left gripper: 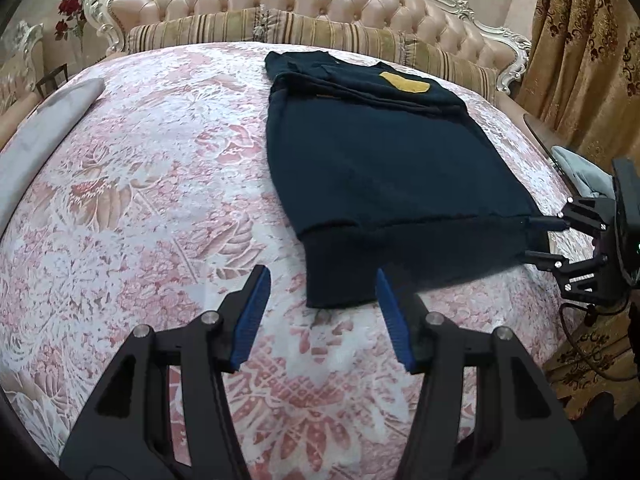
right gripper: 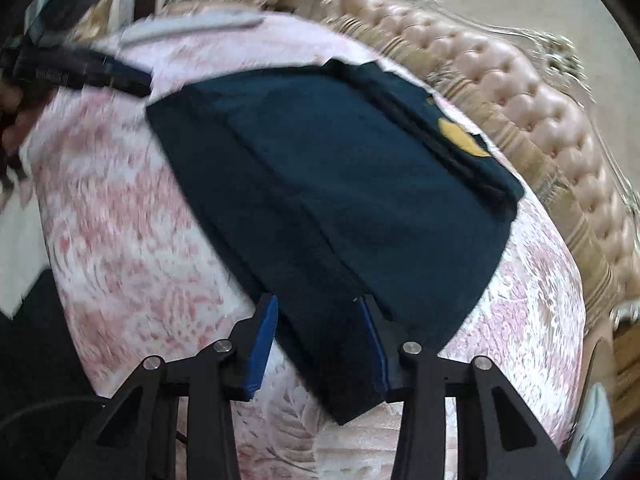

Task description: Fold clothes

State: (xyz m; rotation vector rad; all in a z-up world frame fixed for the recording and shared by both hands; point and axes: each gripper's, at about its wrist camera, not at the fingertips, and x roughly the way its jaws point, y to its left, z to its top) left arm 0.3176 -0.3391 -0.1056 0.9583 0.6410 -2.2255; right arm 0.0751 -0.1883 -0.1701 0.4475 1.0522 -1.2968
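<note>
While the left gripper (left gripper: 322,312) hangs apart, the right gripper (right gripper: 320,344) straddles the soft, floppy dark navy knit sweater's (left gripper: 372,160) near ribbed hem, unclamped; grab those thick corners.

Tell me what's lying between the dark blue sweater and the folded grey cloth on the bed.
Nothing: in the left wrist view only bare pink floral bedspread stretches between the sweater and the grey cloth.

Dark navy sweater (left gripper: 380,168) with mustard patch (left gripper: 405,82), pink-and-white floral bedspread (left gripper: 140,200), blue-padded black jaws
</note>
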